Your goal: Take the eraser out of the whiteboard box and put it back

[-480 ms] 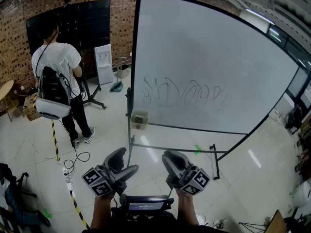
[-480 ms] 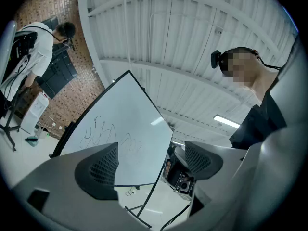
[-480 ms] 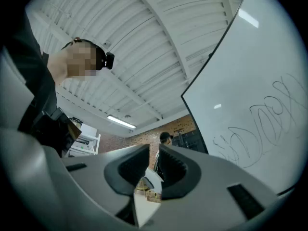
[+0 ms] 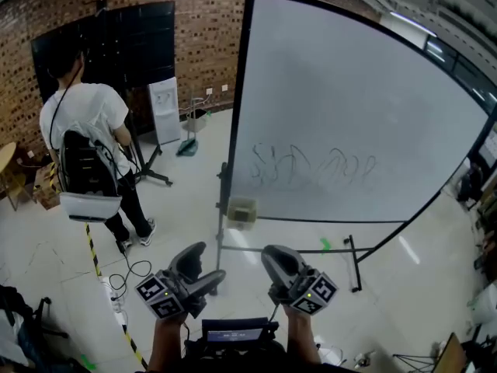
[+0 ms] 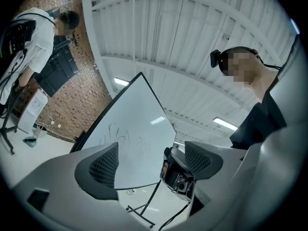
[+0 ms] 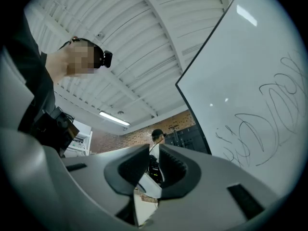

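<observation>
At the lower left corner of the whiteboard (image 4: 365, 115) sits the small whiteboard box (image 4: 242, 210); the eraser is too small to make out, and is presumably still inside it; against half a second ago, box and board have slid lower and rightward in the head view, nearer the grippers, so the approach looks under way and the taking-out not yet begun; both grippers stay low, well short of the box; the left gripper (image 4: 203, 264) has its jaws wide apart with nothing between them; the right gripper (image 4: 276, 256) is closed up and empty, and would need opening before any grasp; a person (image 4: 84, 123) stands well off to the left.
</observation>
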